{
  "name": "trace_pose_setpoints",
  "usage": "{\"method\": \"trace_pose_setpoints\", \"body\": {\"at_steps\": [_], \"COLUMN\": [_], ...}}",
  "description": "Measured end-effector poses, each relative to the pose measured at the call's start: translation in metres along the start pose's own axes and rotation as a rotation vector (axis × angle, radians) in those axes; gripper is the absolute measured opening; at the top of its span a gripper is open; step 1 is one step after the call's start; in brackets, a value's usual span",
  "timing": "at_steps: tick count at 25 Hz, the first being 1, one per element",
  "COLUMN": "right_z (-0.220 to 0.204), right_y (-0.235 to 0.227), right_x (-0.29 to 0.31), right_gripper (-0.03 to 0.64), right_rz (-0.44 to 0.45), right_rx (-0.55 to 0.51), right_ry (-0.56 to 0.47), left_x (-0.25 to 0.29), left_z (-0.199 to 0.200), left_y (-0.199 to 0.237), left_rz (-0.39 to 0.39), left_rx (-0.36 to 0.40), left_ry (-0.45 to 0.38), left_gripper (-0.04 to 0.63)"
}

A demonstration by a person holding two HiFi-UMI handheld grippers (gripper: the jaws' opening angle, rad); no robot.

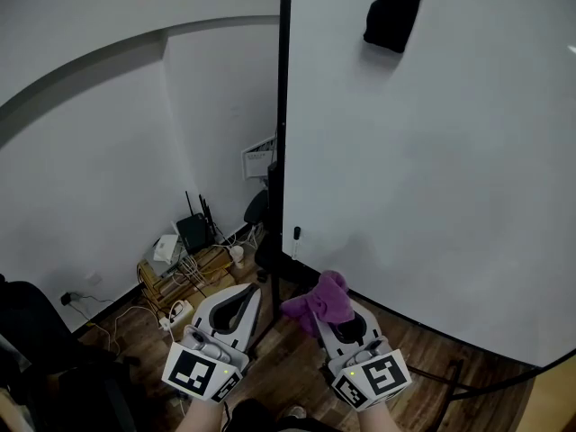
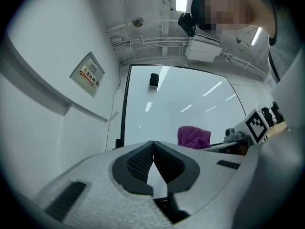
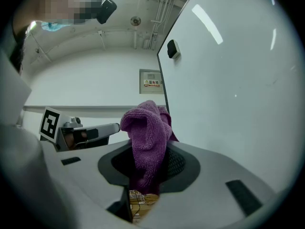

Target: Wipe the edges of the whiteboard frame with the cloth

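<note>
Purple terry cloth (image 3: pixel 145 137) is bunched up and pinched in the right gripper (image 1: pixel 340 318). The two jaws are closed on its lower folds, and the rest spills up and over the tips. In the head view the cloth sits low, near the bottom left corner of the large white whiteboard (image 1: pixel 432 169). It is just to the right of the thin black frame edge (image 1: pixel 283 106) running up the board's left side. Whether the cloth touches the frame or the board, no view settles.

Over on the other side, the left gripper (image 2: pixel 153 149) has its jaws pressed together at the tips, with nothing between them. It hangs beside the right one, left of the frame upright and apart from the cloth.

High on the board face sticks a black rectangular eraser (image 1: pixel 393 11), well above both grippers.

Down on the wooden floor by the wall there's a low wooden rack (image 1: pixel 175 282) with pale cables heaped on it. A black router with antennas (image 1: pixel 193 232) stands just behind, with a small white box (image 1: pixel 166 246) beside it.
</note>
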State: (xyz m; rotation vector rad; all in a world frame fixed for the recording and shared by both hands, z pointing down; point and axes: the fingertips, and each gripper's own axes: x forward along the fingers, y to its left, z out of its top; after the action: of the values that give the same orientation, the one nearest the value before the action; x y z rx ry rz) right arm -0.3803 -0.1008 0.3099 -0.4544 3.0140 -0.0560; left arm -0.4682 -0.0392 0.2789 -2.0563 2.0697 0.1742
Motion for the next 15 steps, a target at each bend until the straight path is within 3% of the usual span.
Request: {"method": "trace_pose_setpoints", "body": {"at_steps": [6,15], "right_z": [-0.009,-0.009], "right_y": [-0.007,-0.023], "right_x": [0.028,0.09], "right_gripper": [0.109,0.109], "right_rz": [-0.016,-0.108], "right_rx": [0.01,0.01], "right_ry": [0.015,0.003], "left_x": [0.015,0.057], "left_z": [-0.011,-0.021], "left_y": [0.028,0.084], "left_rz": [-0.007,-0.102], "left_rx": [-0.015,-0.03], "left_ry": [0.007,0.002], "left_gripper": [0.016,0.016]}}
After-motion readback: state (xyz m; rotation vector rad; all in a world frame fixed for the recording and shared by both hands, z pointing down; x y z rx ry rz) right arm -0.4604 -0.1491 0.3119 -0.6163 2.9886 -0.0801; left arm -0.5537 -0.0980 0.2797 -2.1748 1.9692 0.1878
